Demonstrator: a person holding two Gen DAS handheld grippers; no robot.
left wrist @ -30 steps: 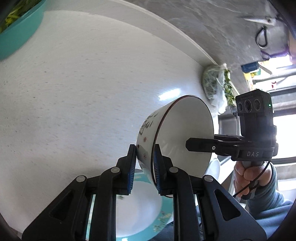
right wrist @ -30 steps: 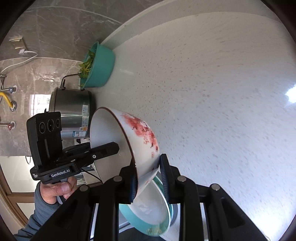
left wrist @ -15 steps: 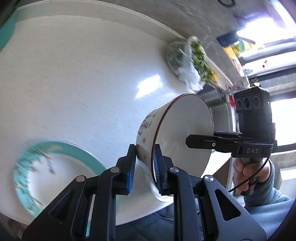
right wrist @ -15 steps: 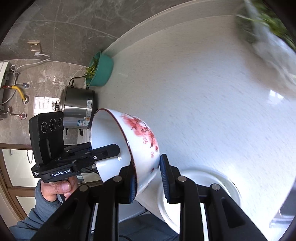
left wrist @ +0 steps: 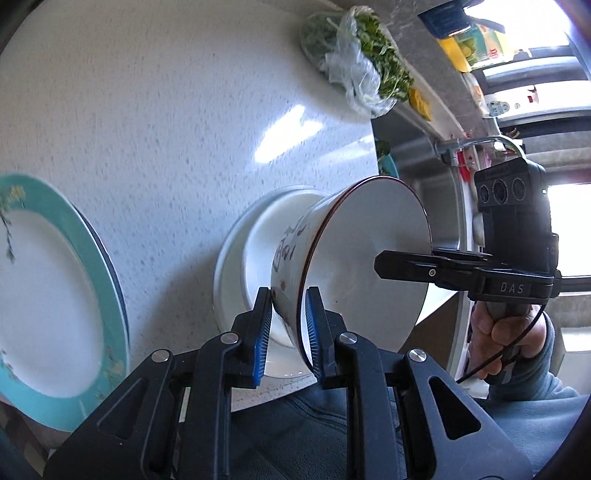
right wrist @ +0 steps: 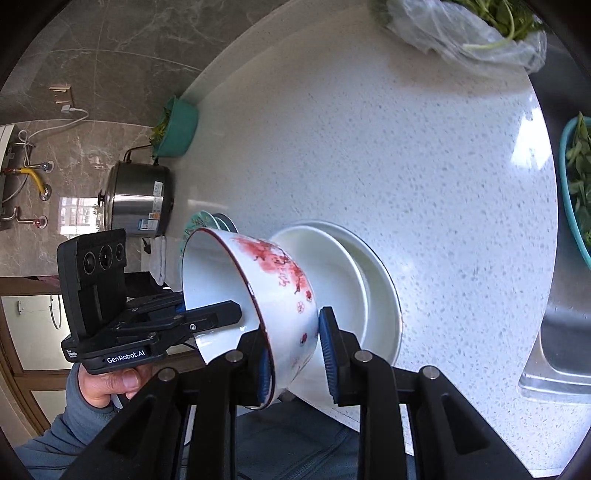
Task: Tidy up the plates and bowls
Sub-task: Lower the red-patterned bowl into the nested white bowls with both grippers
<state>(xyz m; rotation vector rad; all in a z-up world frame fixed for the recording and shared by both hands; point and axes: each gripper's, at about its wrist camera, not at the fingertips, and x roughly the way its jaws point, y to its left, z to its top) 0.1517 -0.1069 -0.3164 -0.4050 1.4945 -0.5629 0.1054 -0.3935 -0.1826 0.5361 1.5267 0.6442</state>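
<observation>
A white bowl with red blossoms [left wrist: 362, 258] [right wrist: 273, 284] is held off the counter from both sides. My left gripper [left wrist: 286, 328] is shut on one part of its rim. My right gripper [right wrist: 295, 350] is shut on the opposite rim and also shows in the left wrist view [left wrist: 410, 264]; the left one shows in the right wrist view [right wrist: 207, 317]. The bowl hangs just over a plain white bowl [left wrist: 258, 236] [right wrist: 332, 273] that rests on a white plate [right wrist: 384, 295]. A teal-rimmed plate [left wrist: 55, 295] [right wrist: 199, 223] lies to the left.
A bag of greens [left wrist: 358, 70] [right wrist: 472, 22] lies at the back of the white counter [left wrist: 147, 110]. A steel pot [right wrist: 138, 199] and a teal basin of greens [right wrist: 177, 127] stand at the far left. The sink [right wrist: 554, 350] and another teal basin [right wrist: 572, 184] lie to the right.
Both grippers have carried the blossom bowl to the right, away from the teal-rimmed plate, and it now hangs over the white bowl and plate. Both grips on it are unchanged.
</observation>
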